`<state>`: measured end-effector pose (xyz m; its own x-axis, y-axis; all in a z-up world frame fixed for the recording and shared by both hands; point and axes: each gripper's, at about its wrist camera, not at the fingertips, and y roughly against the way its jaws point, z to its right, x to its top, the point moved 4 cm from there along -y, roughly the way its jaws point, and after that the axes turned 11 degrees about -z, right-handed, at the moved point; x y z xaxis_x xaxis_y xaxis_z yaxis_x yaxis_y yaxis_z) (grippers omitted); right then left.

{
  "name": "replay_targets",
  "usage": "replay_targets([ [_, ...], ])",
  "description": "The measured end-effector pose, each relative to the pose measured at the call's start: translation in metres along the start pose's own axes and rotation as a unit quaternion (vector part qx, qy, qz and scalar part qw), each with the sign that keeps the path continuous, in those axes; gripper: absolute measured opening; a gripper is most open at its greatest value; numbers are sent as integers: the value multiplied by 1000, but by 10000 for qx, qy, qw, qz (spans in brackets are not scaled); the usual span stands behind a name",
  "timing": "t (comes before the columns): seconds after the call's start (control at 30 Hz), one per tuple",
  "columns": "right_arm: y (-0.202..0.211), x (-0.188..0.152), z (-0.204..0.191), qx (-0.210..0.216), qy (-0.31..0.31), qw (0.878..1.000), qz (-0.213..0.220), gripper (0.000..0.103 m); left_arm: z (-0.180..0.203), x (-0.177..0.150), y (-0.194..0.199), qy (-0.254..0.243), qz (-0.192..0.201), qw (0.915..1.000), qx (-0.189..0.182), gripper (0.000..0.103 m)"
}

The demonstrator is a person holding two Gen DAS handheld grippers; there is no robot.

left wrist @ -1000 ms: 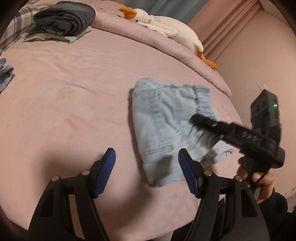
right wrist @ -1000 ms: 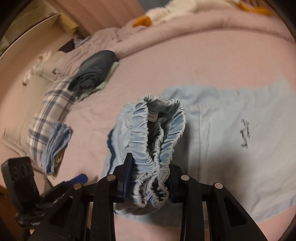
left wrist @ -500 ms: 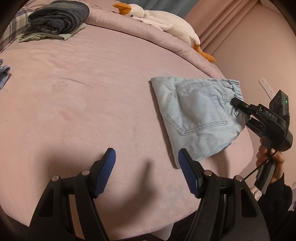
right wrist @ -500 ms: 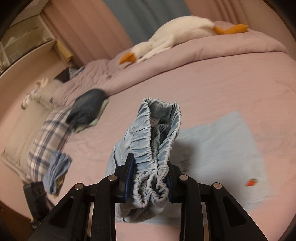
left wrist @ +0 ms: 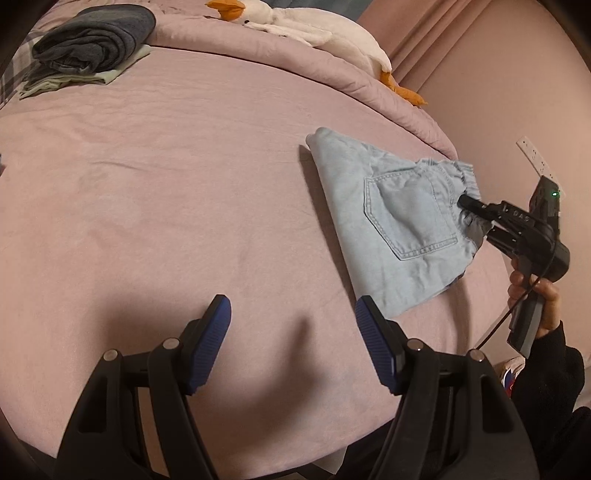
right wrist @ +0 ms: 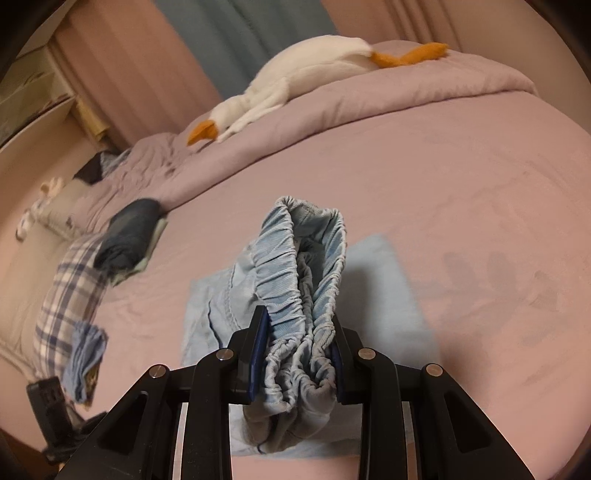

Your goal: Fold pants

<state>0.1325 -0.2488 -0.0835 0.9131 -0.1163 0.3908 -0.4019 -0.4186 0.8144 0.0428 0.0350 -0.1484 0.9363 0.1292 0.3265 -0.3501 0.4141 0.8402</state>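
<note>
Folded light-blue denim pants (left wrist: 395, 229) lie on the pink bed near its right edge, back pocket up. My right gripper (right wrist: 297, 350) is shut on the bunched elastic waistband (right wrist: 306, 258); it also shows in the left wrist view (left wrist: 476, 210), holding the waistband end of the pants. My left gripper (left wrist: 293, 332) is open and empty above bare bedsheet, to the left of and nearer than the pants.
A white goose plush (left wrist: 314, 29) lies along the rolled duvet at the back. Folded dark clothes (left wrist: 92, 40) sit at the back left beside a plaid pillow (right wrist: 70, 288). A small blue folded garment (right wrist: 85, 365) lies at the left. The bed edge is close to the right.
The right gripper has dragged the folded pants to the right, toward the bed's edge. The pants now lie flatter with the pocket up. The left gripper stays open and empty.
</note>
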Motion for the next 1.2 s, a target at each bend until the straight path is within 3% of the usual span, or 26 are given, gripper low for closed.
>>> replay_targets([
  [0.2,-19,-5,35,-174,-372,9986,-337,31,12,6,-11,-155,-122,9998,5,70],
  [0.3,-27,-9,47,31,-631,9969,-460,31,20,11,-16,-285,-163,9995,40,70],
  [0.4,-28,-12,59,103,-935,9941,-539,45,27,15,-17,-402,-152,9991,63,70],
  [0.53,-17,-16,63,77,-975,9944,-406,54,31,23,-20,-521,-131,9985,101,70],
  [0.6,-12,-19,61,-136,-883,9954,-334,60,36,34,-23,-615,-76,9980,153,70],
  [0.73,3,-22,46,-818,-466,9955,59,61,51,60,-28,-835,131,9963,182,70],
  [0.87,19,-21,20,-1644,355,9840,589,61,69,91,-37,-1080,329,9934,186,69],
  [0.93,24,-18,11,-1783,600,9792,765,61,75,107,-45,-1196,358,9920,200,68],
  [1.0,27,-17,7,-1588,772,9812,781,61,79,120,-53,-1270,376,9910,208,64],
  [1.07,18,-19,5,-1303,900,9858,561,53,79,133,-66,-1336,262,9904,215,42],
  [1.13,6,-26,3,-1239,1077,9859,314,31,79,144,-86,-1364,43,9903,272,33],
  [1.2,-6,-32,1,-1237,1224,9846,153,27,77,150,-101,-1370,-107,9899,363,27],
])
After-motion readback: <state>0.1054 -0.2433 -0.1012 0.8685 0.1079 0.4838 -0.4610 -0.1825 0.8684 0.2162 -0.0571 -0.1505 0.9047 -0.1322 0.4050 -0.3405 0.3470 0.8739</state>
